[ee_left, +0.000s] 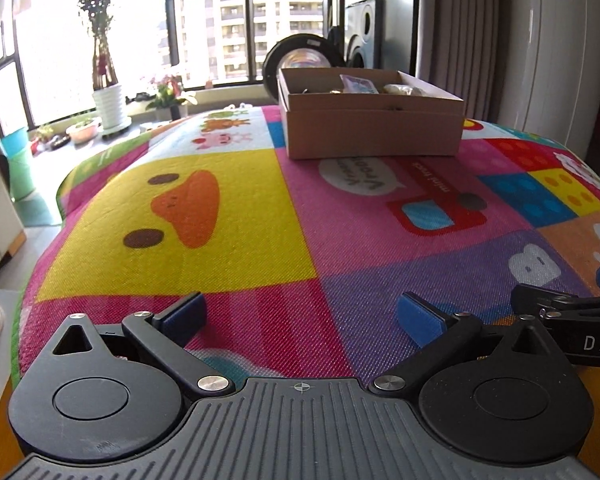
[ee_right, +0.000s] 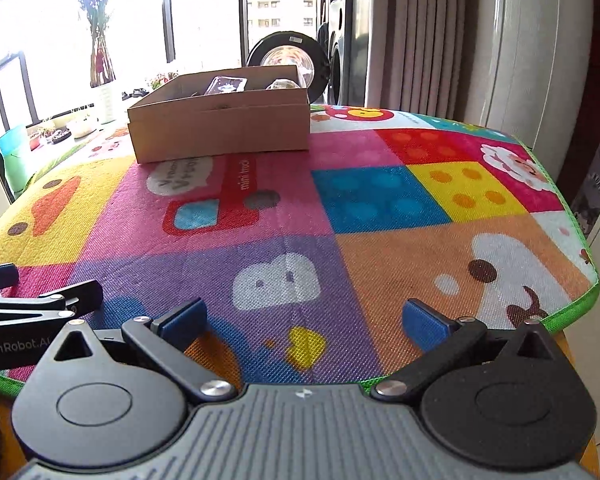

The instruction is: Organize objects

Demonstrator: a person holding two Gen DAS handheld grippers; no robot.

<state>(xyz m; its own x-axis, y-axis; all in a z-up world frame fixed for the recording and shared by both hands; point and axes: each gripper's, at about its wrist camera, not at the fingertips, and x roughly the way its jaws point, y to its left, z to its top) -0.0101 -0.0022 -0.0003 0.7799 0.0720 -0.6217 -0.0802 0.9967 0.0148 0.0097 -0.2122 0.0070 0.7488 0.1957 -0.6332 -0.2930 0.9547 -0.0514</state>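
Box (ee_left: pixel 374 130) — both claws agape, empty

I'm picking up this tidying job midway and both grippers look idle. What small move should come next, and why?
Probably ease the right gripper forward toward the cardboard box. Both it and the left gripper are open and hold nothing, the mat shows no loose items, and the only visible objects lie in that box at the far end.

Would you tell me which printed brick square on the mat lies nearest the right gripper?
The yellow brick square with orange dots; the red one lies farther back by the cardboard box, the blue one sits farther left.
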